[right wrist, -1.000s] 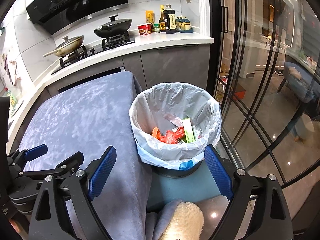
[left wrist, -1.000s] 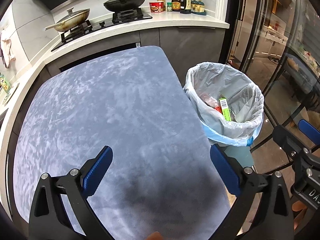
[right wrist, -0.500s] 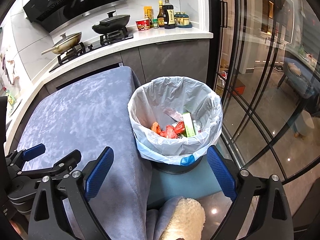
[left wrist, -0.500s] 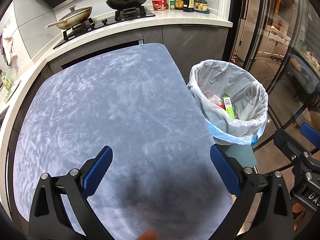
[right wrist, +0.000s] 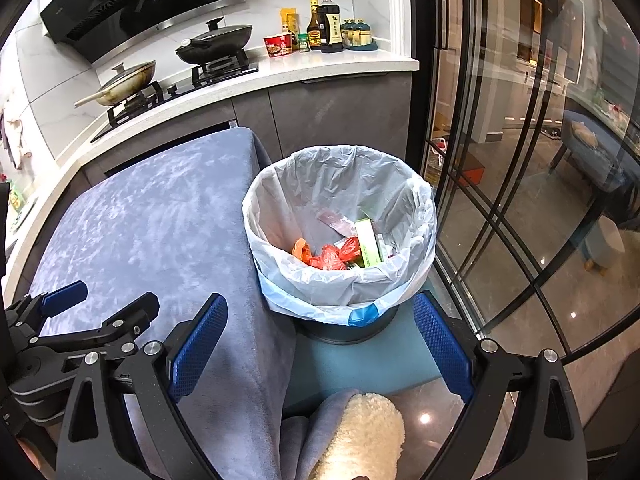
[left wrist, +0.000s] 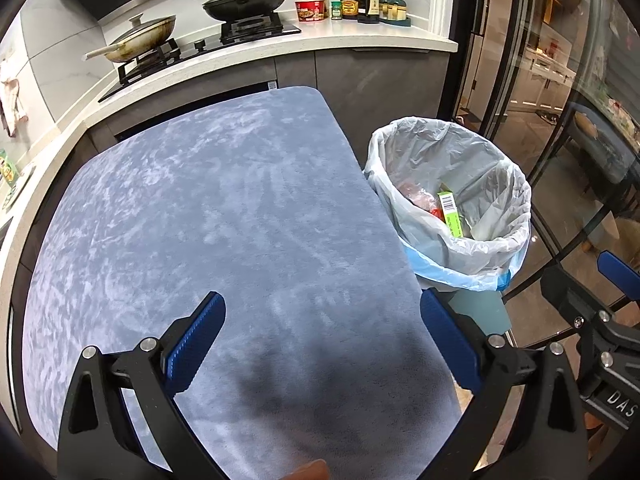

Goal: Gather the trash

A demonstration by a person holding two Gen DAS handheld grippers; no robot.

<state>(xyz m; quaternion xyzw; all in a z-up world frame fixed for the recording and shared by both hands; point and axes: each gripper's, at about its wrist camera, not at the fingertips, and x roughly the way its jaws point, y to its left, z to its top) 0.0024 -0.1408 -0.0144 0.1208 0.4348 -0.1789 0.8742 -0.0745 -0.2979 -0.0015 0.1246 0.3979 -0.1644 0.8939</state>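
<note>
The left hand-held gripper (left wrist: 322, 338) hangs over the near part of the bench (left wrist: 208, 208), its blue-padded fingers spread wide apart with nothing between them. The bench wears a blue-grey velvety cloth, and no loose item shows on it. The right hand-held gripper (right wrist: 320, 340) is held off the bench's right edge, likewise spread wide and empty, above a teal stool (right wrist: 360, 364). On that stool, just beside the bench's right edge, stands the trash bin (right wrist: 340, 216), lined with a pale plastic bag folded over its rim. The trash lies at the bottom of the bin: crumpled red-orange wrappers (right wrist: 326, 254), a green carton (right wrist: 367, 242) standing tilted against the bag's wall, and a clear wrapper behind them. Beyond the bench's far edge runs a kitchen counter (left wrist: 248, 54) carrying two lidded pans, bottles and a red cup.
</note>
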